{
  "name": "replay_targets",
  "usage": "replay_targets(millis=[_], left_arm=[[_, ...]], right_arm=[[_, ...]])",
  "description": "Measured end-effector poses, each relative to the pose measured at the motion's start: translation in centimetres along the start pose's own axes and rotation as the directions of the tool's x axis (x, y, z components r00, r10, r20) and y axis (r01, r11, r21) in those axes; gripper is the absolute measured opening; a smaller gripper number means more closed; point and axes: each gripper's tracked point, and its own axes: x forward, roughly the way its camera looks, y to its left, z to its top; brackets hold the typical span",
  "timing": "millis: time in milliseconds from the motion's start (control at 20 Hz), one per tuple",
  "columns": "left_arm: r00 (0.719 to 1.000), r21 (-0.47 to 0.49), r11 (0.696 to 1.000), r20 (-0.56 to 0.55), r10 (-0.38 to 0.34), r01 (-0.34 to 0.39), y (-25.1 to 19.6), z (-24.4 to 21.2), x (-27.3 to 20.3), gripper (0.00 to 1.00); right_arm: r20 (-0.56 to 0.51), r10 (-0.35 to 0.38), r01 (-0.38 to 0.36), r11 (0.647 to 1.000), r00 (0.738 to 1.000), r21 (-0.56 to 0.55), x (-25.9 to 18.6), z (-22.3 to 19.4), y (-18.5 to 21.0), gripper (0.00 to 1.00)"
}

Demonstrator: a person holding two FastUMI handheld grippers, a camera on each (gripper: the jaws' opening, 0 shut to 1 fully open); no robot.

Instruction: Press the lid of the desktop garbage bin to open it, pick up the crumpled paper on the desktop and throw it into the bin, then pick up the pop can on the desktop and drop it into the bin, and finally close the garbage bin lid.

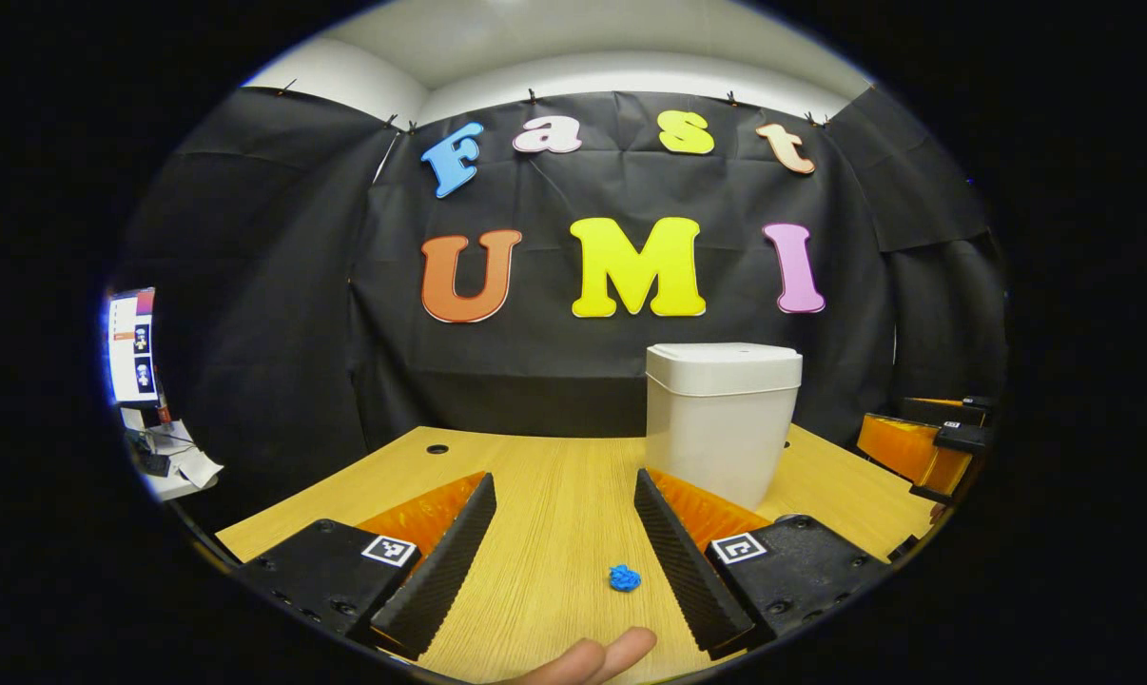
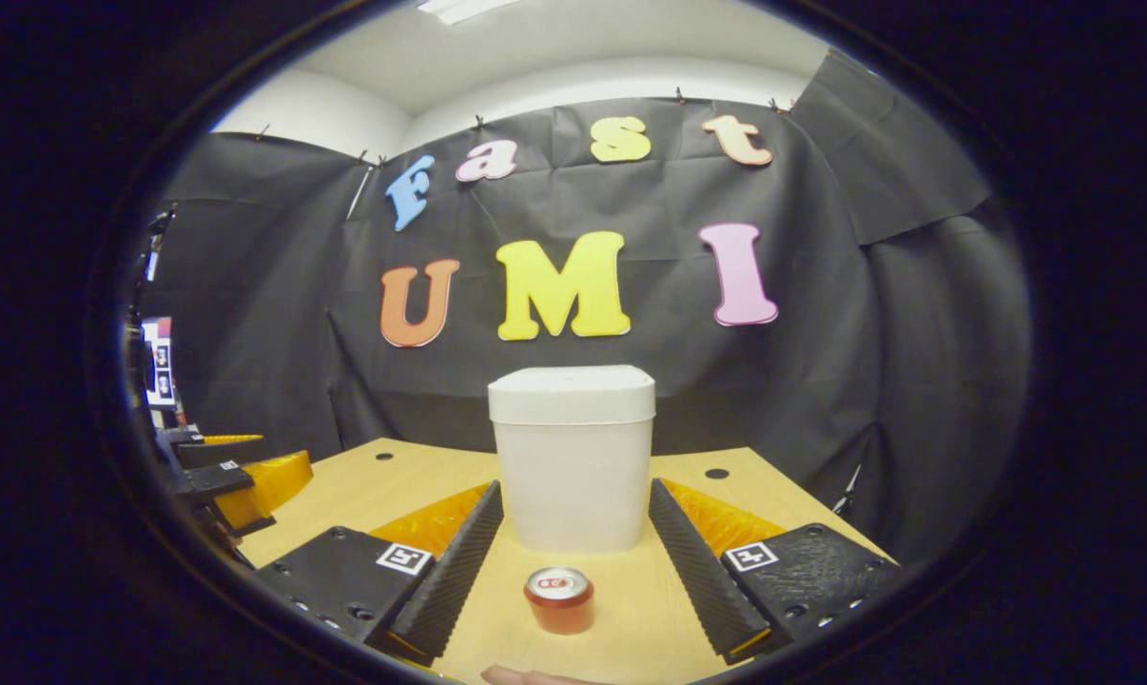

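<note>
The shut-lidded bin (image 2: 572,457) stands dead ahead of the right gripper (image 2: 573,561), probably nearer it than the left gripper (image 1: 564,552); both grippers' fingers are spread, empty.

Bin (image 1: 723,419) base behind a finger (image 1: 673,542); fingertip (image 1: 592,658) cut off at bottom edge

You are in a recording booth inside an office-like room, not a home. Black cloth (image 1: 279,314) is clipped up as walls around a wooden desk (image 1: 554,514) with cable holes, plain white walls and ceiling (image 1: 583,38) show above it, and a lit monitor (image 1: 132,347) stands outside the cloth's edge.
</note>
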Motion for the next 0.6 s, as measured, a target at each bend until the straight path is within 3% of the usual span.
replay_targets(millis=[200, 250, 300, 550, 600], left_arm=[[0.999, 0.004, 0.999, -0.004, -0.036, 0.036, -0.7, -0.4, 0.0, 0.96], [1.0, 0.004, 0.999, -0.001, -0.032, 0.032, -0.4, -0.3, 0.0, 1.0], [1.0, 0.003, 1.0, 0.002, -0.025, 0.025, -0.1, -0.3, -0.1, 0.96], [1.0, -0.024, 1.0, -0.011, -0.01, 0.01, 0.8, -0.8, 0.5, 0.96], [1.0, -0.026, 1.0, -0.012, -0.018, 0.018, 0.6, -0.8, 0.5, 0.96]], right_arm=[[-0.008, 0.013, -0.013, 1.0, 1.0, -0.017, -0.2, -0.2, 0.5, 0.93], [-0.007, 0.012, -0.012, 1.0, 1.0, -0.014, -0.2, -0.1, 0.3, 0.96], [-0.005, 0.009, -0.009, 1.0, 1.0, -0.013, -0.3, 0.0, 0.1, 0.93], [0.003, -0.014, 0.014, 1.0, 1.0, -0.012, -0.2, 0.9, -0.9, 0.99], [0.005, -0.015, 0.015, 1.0, 1.0, -0.013, -0.1, 1.3, -1.0, 0.95]])
